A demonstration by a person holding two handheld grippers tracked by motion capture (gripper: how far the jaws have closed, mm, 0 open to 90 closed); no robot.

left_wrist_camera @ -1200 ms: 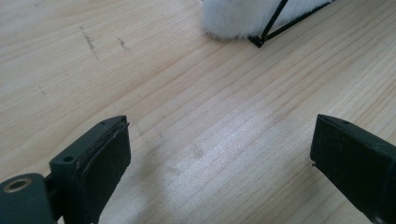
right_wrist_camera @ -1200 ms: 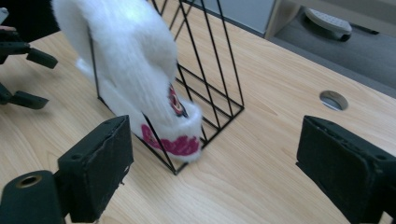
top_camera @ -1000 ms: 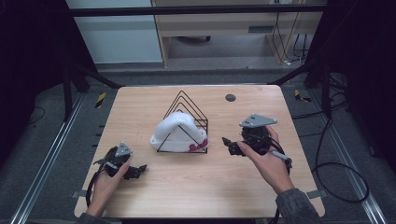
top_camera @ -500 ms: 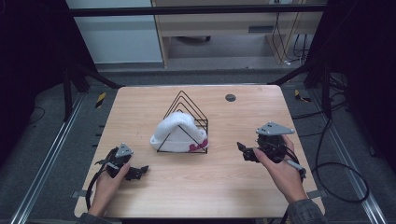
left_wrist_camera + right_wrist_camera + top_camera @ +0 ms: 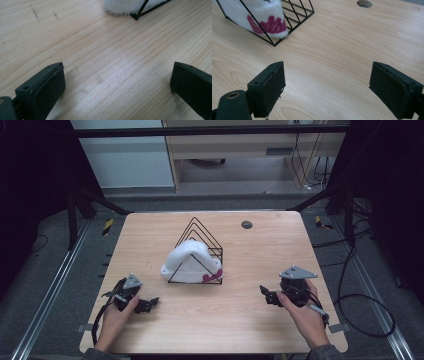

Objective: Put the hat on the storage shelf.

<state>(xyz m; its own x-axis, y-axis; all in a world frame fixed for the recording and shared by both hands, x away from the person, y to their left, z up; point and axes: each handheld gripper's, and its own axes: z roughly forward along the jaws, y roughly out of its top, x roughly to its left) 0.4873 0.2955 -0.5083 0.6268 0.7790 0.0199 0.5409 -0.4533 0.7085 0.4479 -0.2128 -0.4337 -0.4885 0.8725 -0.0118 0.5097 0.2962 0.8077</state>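
A white fluffy hat (image 5: 189, 261) with pink lettering (image 5: 267, 24) sits inside a black wire triangular rack (image 5: 200, 251) at the middle of the wooden table (image 5: 250, 250). My left gripper (image 5: 148, 304) rests low near the front left, open with nothing between its jaws; its own view has the hat's edge (image 5: 125, 6) far ahead. My right gripper (image 5: 266, 294) is at the front right, open and empty, pointing toward the rack (image 5: 294, 15).
A small dark round grommet (image 5: 246, 224) lies near the table's far edge, also seen as grommet (image 5: 364, 3). Cables (image 5: 360, 300) trail off the right side. Metal floor rails (image 5: 45, 290) flank the table.
The right gripper has drawn back from the rack toward the front right and lowered to the table. The left gripper has barely shifted.
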